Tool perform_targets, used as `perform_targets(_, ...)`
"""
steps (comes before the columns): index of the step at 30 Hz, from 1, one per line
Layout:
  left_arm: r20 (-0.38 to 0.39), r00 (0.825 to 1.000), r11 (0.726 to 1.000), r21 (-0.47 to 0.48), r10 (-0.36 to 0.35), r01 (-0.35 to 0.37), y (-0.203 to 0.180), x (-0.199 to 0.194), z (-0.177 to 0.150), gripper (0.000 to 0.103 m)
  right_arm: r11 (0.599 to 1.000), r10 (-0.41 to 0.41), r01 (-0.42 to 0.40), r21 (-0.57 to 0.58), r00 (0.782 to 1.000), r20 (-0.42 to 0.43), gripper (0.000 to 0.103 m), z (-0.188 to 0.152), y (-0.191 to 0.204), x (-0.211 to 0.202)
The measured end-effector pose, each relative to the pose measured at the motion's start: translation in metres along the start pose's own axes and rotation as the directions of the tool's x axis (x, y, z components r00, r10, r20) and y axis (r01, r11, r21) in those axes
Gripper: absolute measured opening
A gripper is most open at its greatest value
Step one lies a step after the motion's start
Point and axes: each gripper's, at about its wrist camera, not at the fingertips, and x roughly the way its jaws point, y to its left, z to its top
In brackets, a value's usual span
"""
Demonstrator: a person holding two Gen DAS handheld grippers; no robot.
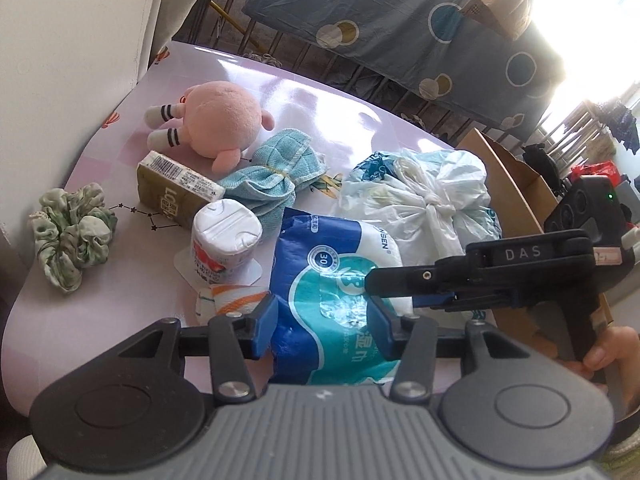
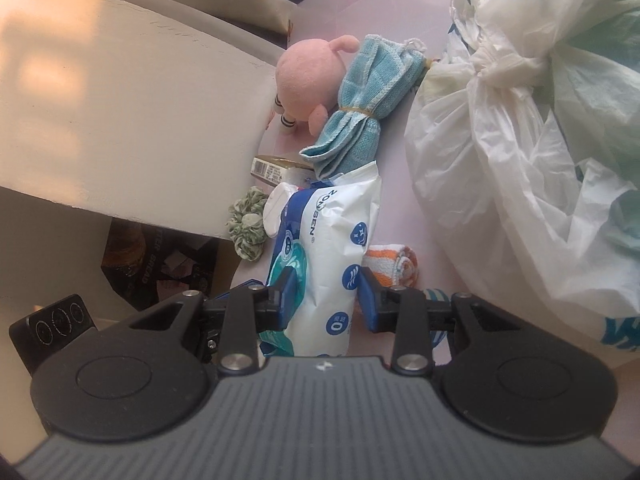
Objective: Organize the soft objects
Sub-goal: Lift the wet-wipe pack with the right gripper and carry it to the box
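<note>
Between the right gripper point(image 2: 325, 300) pads sat the blue-and-white wipes pack point(image 2: 332, 240), pinched and lifted over the pink table point(image 1: 100, 332); the left gripper point(image 1: 322, 326) stood spread around its near end, pads not pressing. To finish the handover well, the left jaws likely needed a square grip before the right let go, clear of the knotted plastic bag point(image 1: 424, 200) at far right.

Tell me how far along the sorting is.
Nothing looks put away yet: the visible part of the cardboard box shows nothing inside. In hand: the right gripper pinches the wipes pack; the left gripper stands open around it. Still to do: plush, blue cloth, scrunchie, striped towel and knotted bag lie on the table.
</note>
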Motion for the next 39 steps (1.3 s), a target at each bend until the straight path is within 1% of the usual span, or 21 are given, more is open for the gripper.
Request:
perform_targets(2, -0.015, 1.0, 1.0, -0.015, -0.018, 0.018, 0.001, 0.001, 0.002, 0.059, 0.999, -0.024, 0.024, -0.043, 1.0, 0.003, 0.033, -0.001, 0.005, -0.001)
perform_targets(4, -0.022, 0.999, 0.999, -0.021, -0.027, 0.027, 0.002, 0.003, 0.004, 0.061, 0.996, -0.044, 0.044, -0.082, 0.999, 0.005, 0.033, -0.004, 0.01, -0.002)
perform_targets(7, -0.037, 0.999, 1.0, 0.0, -0.015, 0.015, -0.002, 0.009, 0.005, 0.063, 0.994, -0.045, 0.046, -0.098, 0.999, 0.004, 0.033, -0.005, 0.009, -0.003)
perform_targets(10, -0.06, 0.998, 1.0, 0.021, 0.007, -0.006, -0.008, 0.015, 0.002, 0.063, 0.996, -0.039, 0.04, -0.085, 0.999, 0.012, 0.033, -0.005, 0.003, -0.004)
perform_targets(14, -0.042, 0.998, 0.997, 0.066, 0.049, -0.046, -0.021, 0.015, -0.003, 0.062, 0.999, 0.001, -0.001, -0.035, 1.0, 0.017, 0.031, -0.004, -0.005, -0.004)
perform_targets(17, -0.044, 0.997, 0.997, 0.06, 0.058, -0.056, -0.028, 0.012, -0.005, 0.062, 1.0, 0.028, -0.028, -0.002, 1.0, 0.011, 0.03, -0.006, -0.007, -0.003)
perform_targets(22, -0.025, 0.997, 0.997, 0.039, 0.067, -0.066, -0.038, 0.001, -0.004, 0.062, 0.999, 0.027, -0.026, -0.033, 0.999, 0.028, 0.03, -0.01, 0.006, -0.012)
perform_targets(26, 0.008, 0.996, 0.994, 0.064, 0.089, -0.09, -0.053, -0.014, -0.002, 0.062, 0.999, 0.046, -0.045, -0.03, 0.998, 0.049, 0.03, -0.012, 0.015, -0.026)
perform_targets(29, 0.048, 0.994, 0.991, 0.096, 0.094, -0.098, -0.069, -0.032, 0.003, 0.062, 0.997, 0.075, -0.073, -0.024, 0.994, 0.073, 0.03, -0.012, 0.022, -0.043)
perform_targets(33, 0.099, 0.993, 0.986, 0.147, 0.071, -0.085, -0.099, -0.052, 0.013, 0.062, 0.993, 0.116, -0.113, -0.03, 0.983, 0.14, 0.03, -0.009, 0.03, -0.08)
perform_targets(36, 0.126, 0.991, 0.976, 0.206, 0.039, -0.064, -0.132, -0.06, 0.024, 0.062, 0.992, 0.13, -0.126, -0.032, 0.97, 0.208, 0.03, -0.006, 0.029, -0.118)
perform_targets(39, 0.133, 0.991, 0.962, 0.271, -0.02, -0.017, -0.172, -0.056, 0.038, 0.062, 0.992, 0.124, -0.121, -0.03, 0.948, 0.292, 0.03, -0.005, 0.02, -0.165)
